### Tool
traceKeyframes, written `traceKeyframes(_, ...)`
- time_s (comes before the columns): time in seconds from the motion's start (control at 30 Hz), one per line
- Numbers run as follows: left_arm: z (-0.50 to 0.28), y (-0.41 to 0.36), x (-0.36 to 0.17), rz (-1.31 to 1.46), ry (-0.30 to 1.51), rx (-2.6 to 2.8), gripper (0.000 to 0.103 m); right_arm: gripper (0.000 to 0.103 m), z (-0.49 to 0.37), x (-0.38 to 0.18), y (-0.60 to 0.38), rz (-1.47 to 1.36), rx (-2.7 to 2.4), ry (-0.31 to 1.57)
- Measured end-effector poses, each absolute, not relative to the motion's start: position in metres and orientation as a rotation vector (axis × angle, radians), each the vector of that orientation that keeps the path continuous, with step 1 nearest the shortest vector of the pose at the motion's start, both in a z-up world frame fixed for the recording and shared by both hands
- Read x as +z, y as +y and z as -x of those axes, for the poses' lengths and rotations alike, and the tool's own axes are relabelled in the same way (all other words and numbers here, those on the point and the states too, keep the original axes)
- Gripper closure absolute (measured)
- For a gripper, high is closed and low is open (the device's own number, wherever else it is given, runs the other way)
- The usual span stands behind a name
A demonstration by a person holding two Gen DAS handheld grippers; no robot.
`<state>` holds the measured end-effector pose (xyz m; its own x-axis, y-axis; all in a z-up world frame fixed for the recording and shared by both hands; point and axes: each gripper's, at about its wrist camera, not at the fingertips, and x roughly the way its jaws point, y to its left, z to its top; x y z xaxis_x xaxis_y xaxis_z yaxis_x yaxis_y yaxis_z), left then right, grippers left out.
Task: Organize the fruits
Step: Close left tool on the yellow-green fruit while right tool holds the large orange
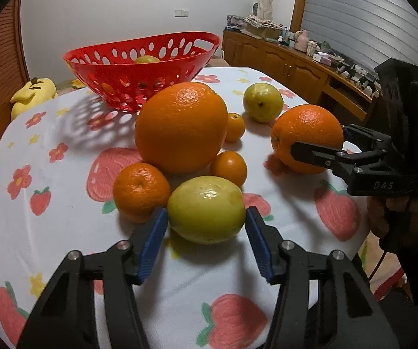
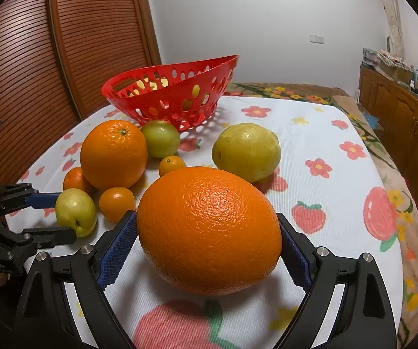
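"DAS" reads in pale letters on the right gripper (image 1: 311,142) body, seen from the left wrist view. That gripper, level over the table, has its pads pressed on both sides of a large orange (image 2: 209,229). Left gripper (image 1: 206,232) low and level, jaws apart, straddling a green-yellow fruit (image 1: 206,209) on the tablecloth (image 1: 63,232) (contact uncertain). Other oranges and green fruits lie between them and the red basket (image 1: 142,67), which holds one yellowish fruit.

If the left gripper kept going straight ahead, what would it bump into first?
The left gripper would meet the green-yellow fruit first; it already sits between the open fingers. The big orange seems to lie behind it.
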<state>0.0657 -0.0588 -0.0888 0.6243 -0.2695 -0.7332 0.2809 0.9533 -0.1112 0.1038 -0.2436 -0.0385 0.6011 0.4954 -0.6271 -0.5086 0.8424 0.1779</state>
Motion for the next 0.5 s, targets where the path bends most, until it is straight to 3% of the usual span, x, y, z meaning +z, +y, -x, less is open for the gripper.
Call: traceKeyframes(0.5, -0.056, -0.045, -0.071, 0.036, 0.783, -0.348, 0.05, 0.01, -0.104, -0.039, -0.244, 0.012, 0.584, 0.723)
